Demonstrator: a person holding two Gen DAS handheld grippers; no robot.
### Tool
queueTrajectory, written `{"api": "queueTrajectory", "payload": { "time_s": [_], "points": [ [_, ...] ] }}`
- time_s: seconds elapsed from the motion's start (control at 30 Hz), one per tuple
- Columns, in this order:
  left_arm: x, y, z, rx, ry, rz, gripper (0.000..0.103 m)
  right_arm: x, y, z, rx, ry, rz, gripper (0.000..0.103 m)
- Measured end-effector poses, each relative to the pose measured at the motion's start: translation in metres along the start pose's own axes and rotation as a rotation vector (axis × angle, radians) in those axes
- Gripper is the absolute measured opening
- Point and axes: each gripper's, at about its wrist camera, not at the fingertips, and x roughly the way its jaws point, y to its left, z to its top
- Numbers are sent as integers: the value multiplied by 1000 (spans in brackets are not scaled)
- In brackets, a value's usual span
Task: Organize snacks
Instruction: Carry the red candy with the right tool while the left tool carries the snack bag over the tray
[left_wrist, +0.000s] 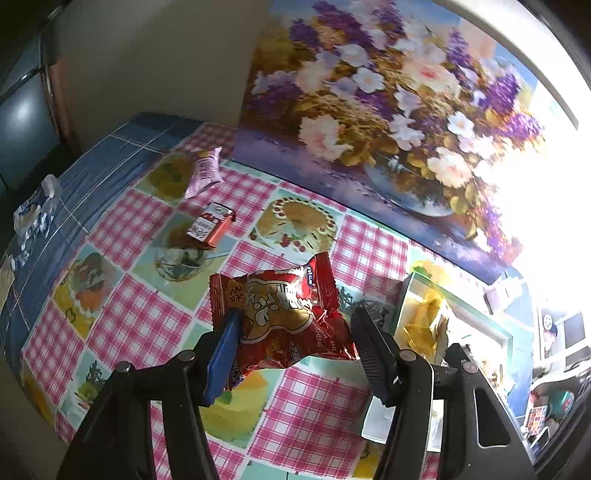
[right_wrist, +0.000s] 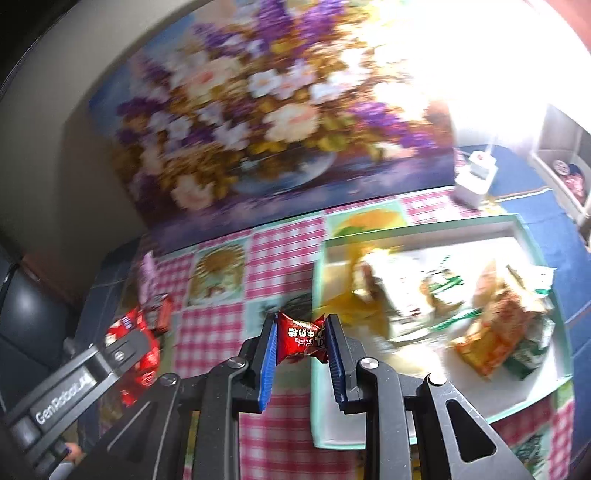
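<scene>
- Bench (left_wrist: 140, 325) under a checked pink cloth, backed by a flower painting (left_wrist: 388, 110) standing along the far edge; near-left edge curving away to dark floor.
- Open cloth between the left gripper (left_wrist: 295, 332) and the painting, broken only by a small red box (left_wrist: 210, 225) and a pale purple packet (left_wrist: 207, 170), both well apart from the gripper.
- Tray (right_wrist: 546, 384) to the right, pale green rim, crowded with yellow, orange and green packets; a little white floor bare at the near corner.
- Left gripper partly spread, clamped on a red bag (left_wrist: 284, 314) held clear above the cloth; tray rim just right of the right finger.
- Right gripper (right_wrist: 301, 341) nearly closed, pinching a small red candy (right_wrist: 301, 338) between the blue pads, above the cloth just left of the tray's near-left rim.
- Left gripper's body visible low left in the right wrist view, red bag beneath it.
</scene>
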Motion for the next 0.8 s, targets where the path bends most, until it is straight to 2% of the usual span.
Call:
{"api": "queueTrajectory", "payload": {
  "time_s": [0.23, 0.5, 0.8],
  "points": [
    [2, -21, -9, 64, 12, -14, 63, -11, -48, 10, 120, -19, -65, 27],
    [1, -51, -27, 155, 32, -52, 63, -31, -89, 16, 203, -50, -90, 27],
    [26, -97, -64, 291, 143, -96, 63, -19, -120, 4, 271, 67, -142, 27]
  ]
}}
